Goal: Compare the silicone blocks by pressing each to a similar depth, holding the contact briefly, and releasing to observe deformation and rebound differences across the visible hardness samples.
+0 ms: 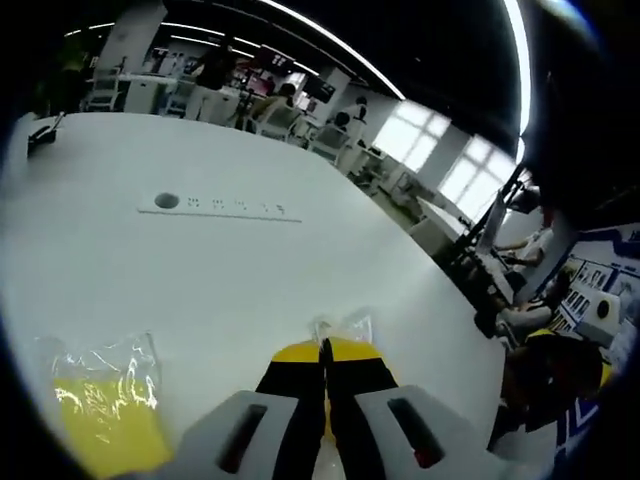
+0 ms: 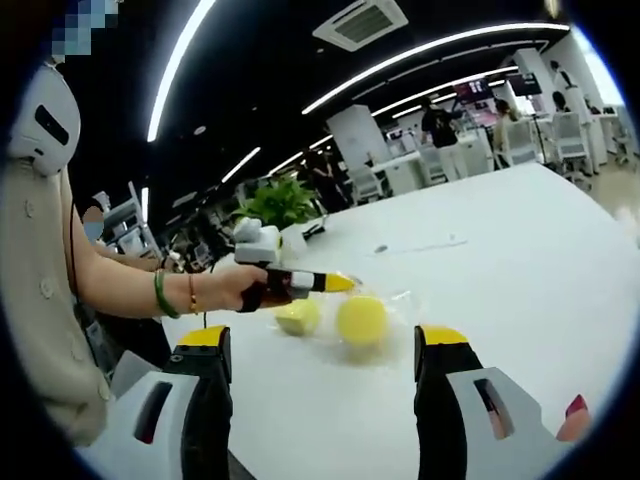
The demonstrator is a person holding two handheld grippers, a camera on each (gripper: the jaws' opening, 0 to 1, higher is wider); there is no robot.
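In the left gripper view my left gripper [image 1: 325,348] is shut, its yellow tips together right at the crinkled clear bag [image 1: 342,325] of a silicone block. A second yellow block in a clear bag [image 1: 103,418] lies to the lower left. The right gripper view has my right gripper [image 2: 322,338] open and empty, hanging above the white table [image 2: 520,250]. Beyond it lie two bagged yellow blocks, a paler one [image 2: 298,317] and a rounder one [image 2: 362,320]. The left gripper [image 2: 338,283], held in a person's hand [image 2: 232,288], points at the rounder block's top; whether it touches is unclear.
A round cable hole [image 1: 167,201] and a thin strip sit farther along the table [image 1: 200,280]. A potted plant [image 2: 278,205] stands at the table's far end. The person stands at the left edge of the table [image 2: 50,290]. Desks, chairs and seated people surround it.
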